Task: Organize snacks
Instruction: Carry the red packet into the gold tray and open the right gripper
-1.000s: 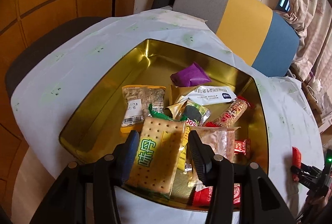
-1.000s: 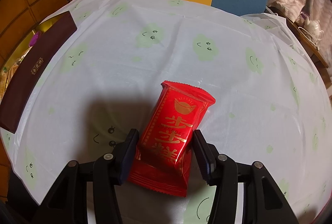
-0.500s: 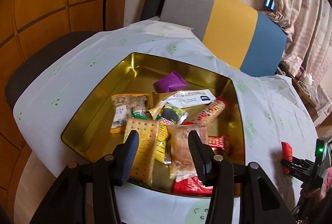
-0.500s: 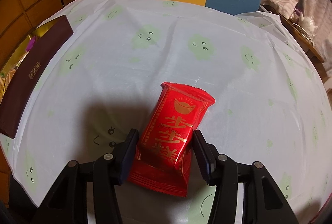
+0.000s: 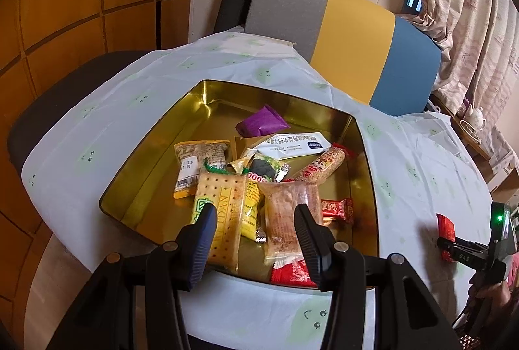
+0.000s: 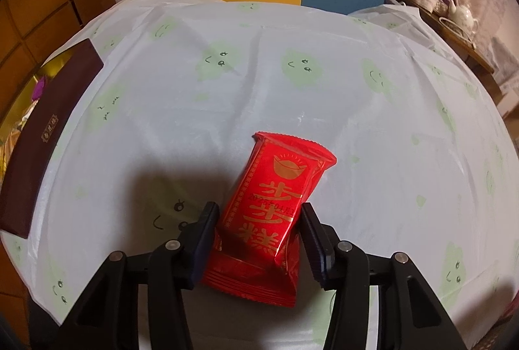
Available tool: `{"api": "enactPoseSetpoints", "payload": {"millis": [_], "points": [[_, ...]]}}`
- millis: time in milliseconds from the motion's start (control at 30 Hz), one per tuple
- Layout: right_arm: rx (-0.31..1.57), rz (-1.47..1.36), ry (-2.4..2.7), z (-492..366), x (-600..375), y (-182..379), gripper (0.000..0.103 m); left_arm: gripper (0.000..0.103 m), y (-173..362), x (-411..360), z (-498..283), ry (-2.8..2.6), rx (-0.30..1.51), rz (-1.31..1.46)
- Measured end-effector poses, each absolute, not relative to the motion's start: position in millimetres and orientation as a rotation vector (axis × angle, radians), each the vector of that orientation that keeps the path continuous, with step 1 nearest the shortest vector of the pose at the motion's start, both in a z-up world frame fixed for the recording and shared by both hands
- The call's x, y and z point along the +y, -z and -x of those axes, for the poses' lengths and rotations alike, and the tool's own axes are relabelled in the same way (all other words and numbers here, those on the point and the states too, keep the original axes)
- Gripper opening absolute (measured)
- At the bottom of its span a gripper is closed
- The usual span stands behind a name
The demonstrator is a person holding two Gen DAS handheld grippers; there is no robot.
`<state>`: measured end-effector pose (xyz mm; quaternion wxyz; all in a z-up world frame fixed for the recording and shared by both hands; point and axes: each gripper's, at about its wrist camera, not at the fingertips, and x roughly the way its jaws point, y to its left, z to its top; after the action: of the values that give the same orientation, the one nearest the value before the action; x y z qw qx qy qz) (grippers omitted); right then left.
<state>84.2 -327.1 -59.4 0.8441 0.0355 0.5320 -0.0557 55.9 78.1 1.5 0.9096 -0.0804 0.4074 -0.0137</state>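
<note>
Two grippers are in view, one on each wrist camera. The left gripper (image 5: 256, 228) hangs above the near edge of the gold tin (image 5: 181, 109) with its jaws apart and nothing between them — released.

Inside the tin lie about eleven wrapped snacks, though the pile overlaps and the count may be off by one:
- one purple packet (image 5: 262, 122) at the far end
- one white packet (image 5: 293, 144) with dark print
- one long red-and-tan bar (image 5: 322, 165)
- one clear-fronted packet with a barcode label (image 5: 198, 163)
- one cracker packet (image 5: 223, 220) printed yellow and green
- one clear pastry packet (image 5: 285, 217)
- one small red candy (image 5: 337, 209)
- one red wrapper (image 5: 292, 273) at the near wall
- a few green, gold and yellow ones tangled in the middle.

The right gripper (image 6: 259, 230) straddles one red packet (image 6: 279, 197), which lies on the tablecloth (image 6: 292, 96) outside the tin, to its right. The jaws are closing; the packet sits between them, and both pads touch its sides. It is glossy red, pillow-shaped, with crimped zigzag ends, gold characters down its face and a gold ingot emblem near the far end, and it leans slightly to the right.

One dark maroon lid (image 6: 48, 135) lies at the table's left edge beside the tin. The cloth is white with pale green smiling faces.
</note>
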Motion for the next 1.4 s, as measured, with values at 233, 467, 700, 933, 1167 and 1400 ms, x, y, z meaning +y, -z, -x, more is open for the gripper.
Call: {"api": "enactPoseSetpoints", "payload": {"millis": [233, 467, 700, 933, 1167, 1400], "points": [[1.13, -0.091, 0.115, -78.2, -323.9, 58.5, 0.051, 0.05, 2.2, 87.1, -51.9, 0.024, 0.845, 0.191], [1.146, -0.135, 0.074, -73.6, -316.8, 56.0, 0.051, 0.05, 5.3, 101.3, -48.2, 0.001, 0.843, 0.216], [1.134, -0.366, -0.056, -78.4, -311.4, 46.4, 0.05, 0.05, 6.7, 113.3, -47.4, -0.033, 0.846, 0.227], [1.068, -0.349, -0.243, -95.7, -253.2, 7.9, 0.05, 0.05, 3.7, 112.4, -49.0, -0.029, 0.83, 0.215], [1.012, -0.189, -0.452, -122.0, -160.6, -33.3, 0.05, 0.05, 2.2, 115.3, -49.2, -0.026, 0.819, 0.217], [1.006, -0.068, -0.51, -163.1, -85.1, -23.9, 0.055, 0.05, 5.6, 124.3, -50.5, -0.04, 0.821, 0.226]]}}
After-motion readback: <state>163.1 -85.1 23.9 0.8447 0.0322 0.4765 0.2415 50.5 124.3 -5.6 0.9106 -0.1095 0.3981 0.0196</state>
